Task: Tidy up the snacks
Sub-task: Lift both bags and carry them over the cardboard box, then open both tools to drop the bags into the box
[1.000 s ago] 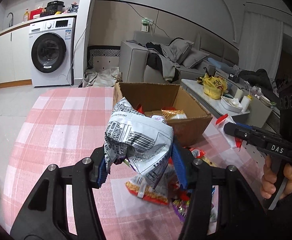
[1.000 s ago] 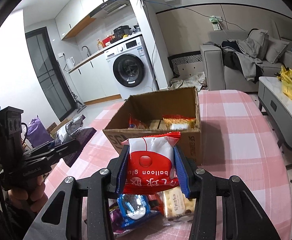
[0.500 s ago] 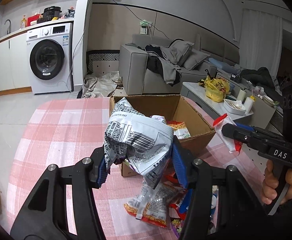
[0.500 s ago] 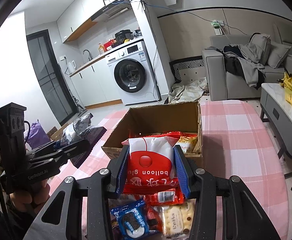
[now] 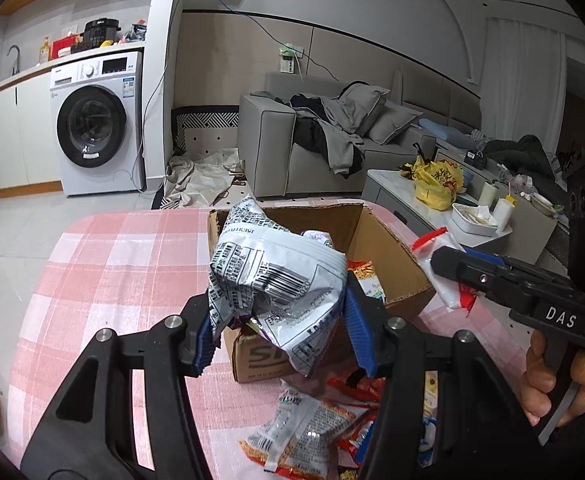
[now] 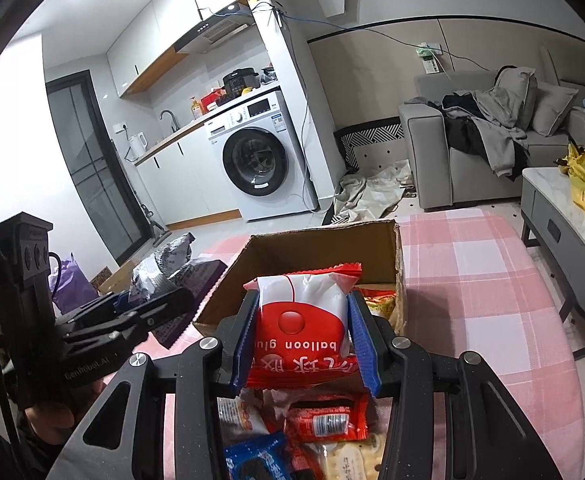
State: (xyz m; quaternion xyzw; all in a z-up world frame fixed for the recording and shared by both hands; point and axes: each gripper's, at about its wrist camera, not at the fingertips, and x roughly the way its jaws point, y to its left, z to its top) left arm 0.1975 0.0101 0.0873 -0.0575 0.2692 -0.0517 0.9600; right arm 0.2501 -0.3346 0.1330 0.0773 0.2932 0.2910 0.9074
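Note:
My left gripper is shut on a crumpled silver snack bag and holds it just over the near edge of an open cardboard box on the pink checked tablecloth. In the right wrist view my right gripper is shut on a red and white snack packet, in front of the same cardboard box. The box holds a few packets. More loose snack packets lie on the cloth below both grippers. Each gripper shows in the other's view, the right gripper and the left gripper.
The table ends close behind the box. Beyond it stand a washing machine, a grey sofa with clothes and a low coffee table with a yellow bag. A person's hand holds the right tool.
Both grippers have pulled back and risen a little with their packets; the box now looks farther off and more loose packets show beneath them.

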